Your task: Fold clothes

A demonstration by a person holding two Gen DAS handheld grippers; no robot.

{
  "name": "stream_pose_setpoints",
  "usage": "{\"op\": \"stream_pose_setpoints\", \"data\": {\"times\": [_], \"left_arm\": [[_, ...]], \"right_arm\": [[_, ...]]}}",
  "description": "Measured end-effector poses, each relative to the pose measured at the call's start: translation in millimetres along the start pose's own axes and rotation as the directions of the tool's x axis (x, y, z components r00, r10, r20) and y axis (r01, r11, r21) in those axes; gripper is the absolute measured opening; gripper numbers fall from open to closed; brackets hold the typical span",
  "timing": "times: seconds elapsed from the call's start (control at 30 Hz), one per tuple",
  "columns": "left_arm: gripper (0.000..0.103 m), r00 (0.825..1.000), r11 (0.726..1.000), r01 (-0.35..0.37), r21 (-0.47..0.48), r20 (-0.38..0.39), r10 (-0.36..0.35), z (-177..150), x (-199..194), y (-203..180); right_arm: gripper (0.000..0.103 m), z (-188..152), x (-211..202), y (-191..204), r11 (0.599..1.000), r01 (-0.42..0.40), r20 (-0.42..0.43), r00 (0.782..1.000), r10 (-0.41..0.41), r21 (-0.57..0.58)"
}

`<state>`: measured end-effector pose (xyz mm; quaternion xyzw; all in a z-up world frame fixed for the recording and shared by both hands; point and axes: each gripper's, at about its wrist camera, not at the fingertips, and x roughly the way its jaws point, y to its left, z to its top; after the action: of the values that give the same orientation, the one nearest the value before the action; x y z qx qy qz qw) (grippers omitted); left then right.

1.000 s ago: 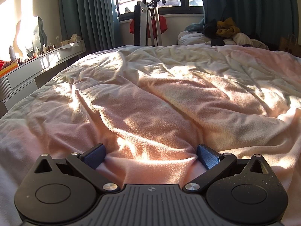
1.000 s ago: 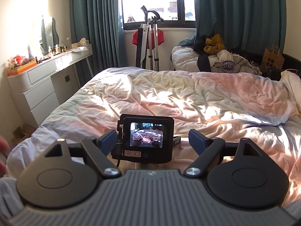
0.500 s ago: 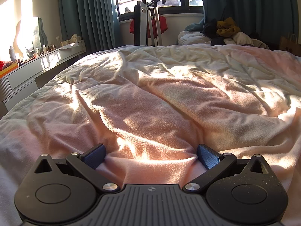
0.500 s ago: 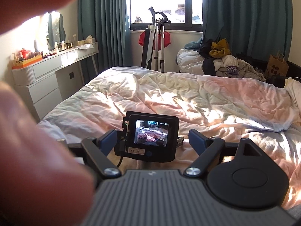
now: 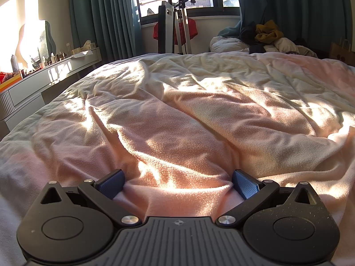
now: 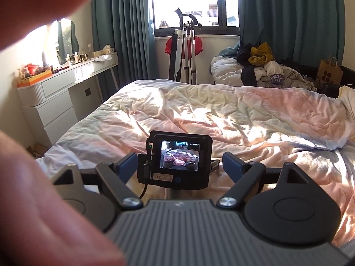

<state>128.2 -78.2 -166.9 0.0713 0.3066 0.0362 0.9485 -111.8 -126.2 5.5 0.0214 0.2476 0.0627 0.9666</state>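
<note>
Clothes (image 6: 269, 71) heaped; one reads "WAN… YU".

A purple garment (image 6: 277, 78) in the pile behind the bed (image 6: 221, 110) reads "WAN… YU"; the camera's (image 6: 177, 159) label seems handwritten, possibly "60 16".

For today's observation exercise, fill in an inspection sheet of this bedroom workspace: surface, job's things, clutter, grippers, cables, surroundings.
Surface: bed under a rumpled duvet, sunlit.
Job's things: clothes pile heaped beyond the bed, none laid out.
Clutter: small camera between the right gripper's fingers; bottles on the dresser.
Grippers: left gripper open over the duvet; right gripper open; blurred fingers close to its lens.
Cables: one lead from the camera.
Surroundings: curtains, window, paper bag.
</note>
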Motion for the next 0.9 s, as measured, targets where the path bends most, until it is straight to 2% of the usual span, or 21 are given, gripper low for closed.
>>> {"op": "stream_pose_setpoints", "data": {"times": [0.9], "left_arm": [[0.103,1.000,1.000,-0.001,0.001,0.000,0.001,-0.2,0.0,0.0]], "right_arm": [[0.085,-3.7,3.0,-0.6,1.000,-0.002,-0.011,1.000,0.002,0.010]]}}
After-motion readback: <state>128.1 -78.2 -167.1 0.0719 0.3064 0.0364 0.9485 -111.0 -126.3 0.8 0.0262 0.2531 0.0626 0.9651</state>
